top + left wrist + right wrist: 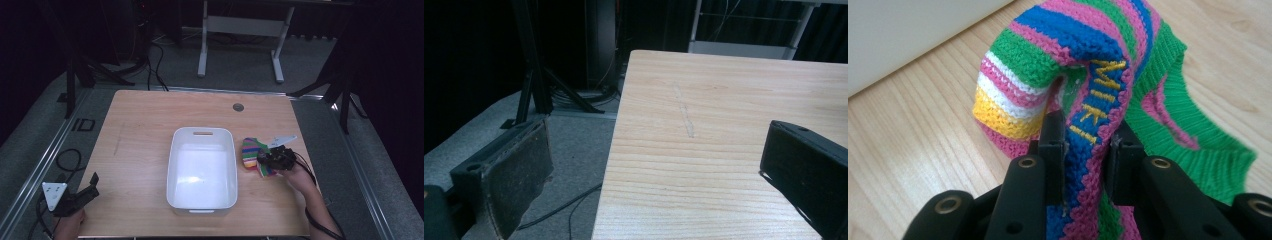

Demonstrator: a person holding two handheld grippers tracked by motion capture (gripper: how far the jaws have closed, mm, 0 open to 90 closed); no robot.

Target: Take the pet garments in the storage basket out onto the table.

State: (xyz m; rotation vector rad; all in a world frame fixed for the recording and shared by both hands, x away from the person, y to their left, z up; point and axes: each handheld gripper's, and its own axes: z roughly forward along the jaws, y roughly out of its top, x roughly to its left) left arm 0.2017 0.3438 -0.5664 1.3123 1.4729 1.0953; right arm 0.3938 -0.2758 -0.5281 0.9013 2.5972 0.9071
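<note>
Right claw (pixel 1083 145) clamped on fold of striped knit sock (pixel 1088 75); sock lies on bench (pixel 140 130), white bin (pixel 202 167) just beside claw. Keep pinch firm, lift clear of rim, probably 1 layer caught. Left claw (pixel 659 165) open, idle.

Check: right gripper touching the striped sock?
Touching. In the right gripper view the right gripper has both jaws pressed on a fold of the striped sock, with no gap on either side.

Left tongs (pixel 92 184) gaping, right tongs (pixel 261 159) clamped
</note>
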